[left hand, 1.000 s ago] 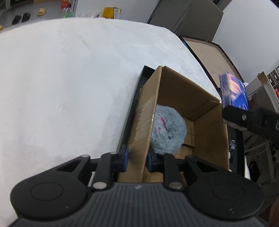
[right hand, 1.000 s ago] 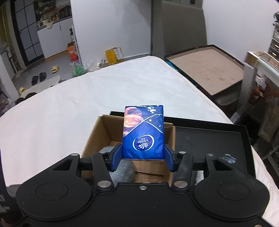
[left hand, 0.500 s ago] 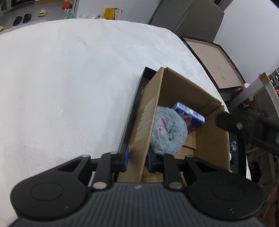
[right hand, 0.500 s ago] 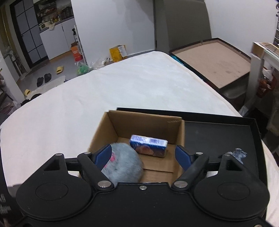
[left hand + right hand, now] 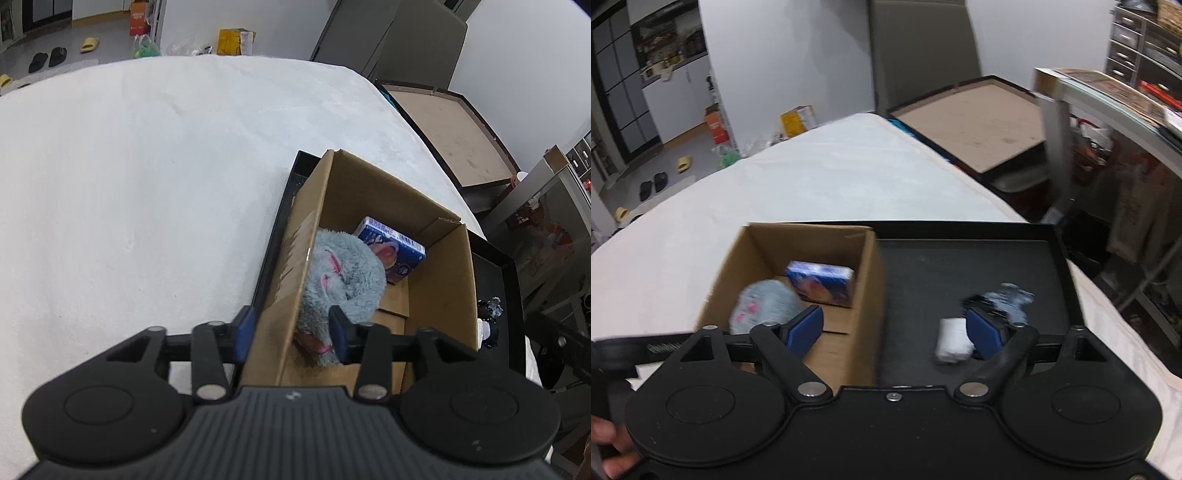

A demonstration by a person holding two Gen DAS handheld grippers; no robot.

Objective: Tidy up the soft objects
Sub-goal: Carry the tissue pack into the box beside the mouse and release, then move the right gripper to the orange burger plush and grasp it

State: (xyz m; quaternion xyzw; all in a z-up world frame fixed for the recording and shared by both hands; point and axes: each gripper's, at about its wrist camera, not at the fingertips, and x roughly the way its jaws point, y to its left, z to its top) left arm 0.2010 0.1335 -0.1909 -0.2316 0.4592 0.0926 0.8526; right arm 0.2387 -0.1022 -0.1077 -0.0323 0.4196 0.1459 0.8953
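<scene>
An open cardboard box (image 5: 439, 280) stands in the left part of a black tray (image 5: 960, 266). Inside it a grey plush toy (image 5: 343, 280) lies against a blue tissue pack (image 5: 391, 251); both also show in the right wrist view, plush toy (image 5: 764, 306) and tissue pack (image 5: 820, 282). My left gripper (image 5: 291, 338) straddles the box's near left wall. Its jaws are opening, and the pads stand off the cardboard. My right gripper (image 5: 897, 328) hovers over the box's right wall and the tray, jaws opening wide, nothing held.
On the tray's bare part lie a white rolled cloth (image 5: 951, 341) and a dark, grey-patterned soft thing (image 5: 1004, 299). The tray sits on a white padded surface (image 5: 147, 184). Beyond its right edge are a brown board (image 5: 975, 122) and a cluttered shelf (image 5: 1126, 99).
My right gripper let go of the tissue pack, which dropped into the box beside the plush toy. It then opened wide and swung right over the tray. My left gripper's jaws came off the box wall.
</scene>
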